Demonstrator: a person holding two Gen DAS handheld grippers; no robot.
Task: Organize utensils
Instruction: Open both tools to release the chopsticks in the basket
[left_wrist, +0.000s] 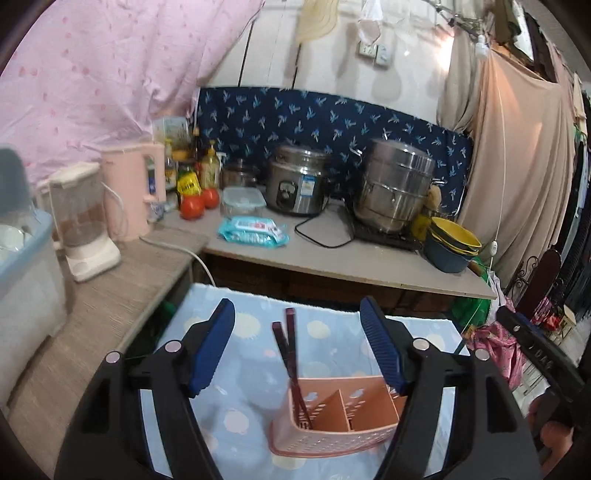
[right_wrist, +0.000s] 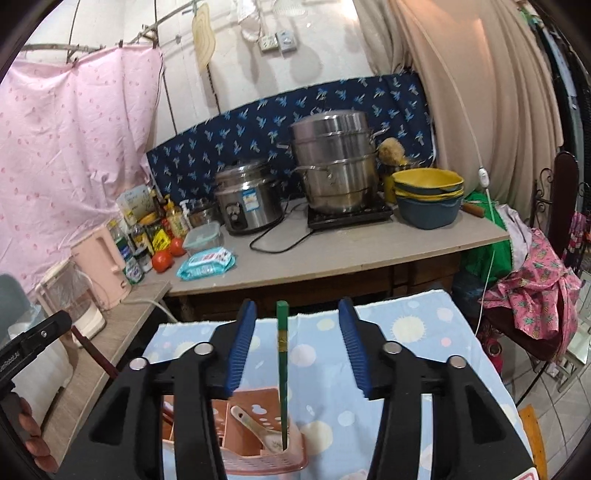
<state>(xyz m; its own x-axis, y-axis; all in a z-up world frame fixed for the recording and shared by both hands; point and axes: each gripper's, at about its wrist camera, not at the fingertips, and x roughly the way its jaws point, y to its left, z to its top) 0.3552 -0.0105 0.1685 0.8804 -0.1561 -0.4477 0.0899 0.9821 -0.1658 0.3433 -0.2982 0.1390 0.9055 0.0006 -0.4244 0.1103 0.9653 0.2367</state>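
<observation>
Utensils are seen already stored in a pink perforated utensil holder (left_wrist: 334, 417) that stands on a table covered by a blue patterned cloth (left_wrist: 325, 332). In the left wrist view, dark red chopsticks (left_wrist: 286, 350) are stood leaning in its left compartment, and the left gripper (left_wrist: 299, 354) is held wide open and empty above the holder. In the right wrist view, a green chopstick (right_wrist: 282, 373) is stood upright in an end compartment beside a pale spoon (right_wrist: 255, 424); the right gripper (right_wrist: 295, 347) is spread open around the chopstick without touching it. No loose utensils are visible on the cloth, so the sorting is judged nearly or fully done. Beyond, a counter (right_wrist: 332, 258) is crowded with pots and bowls.
</observation>
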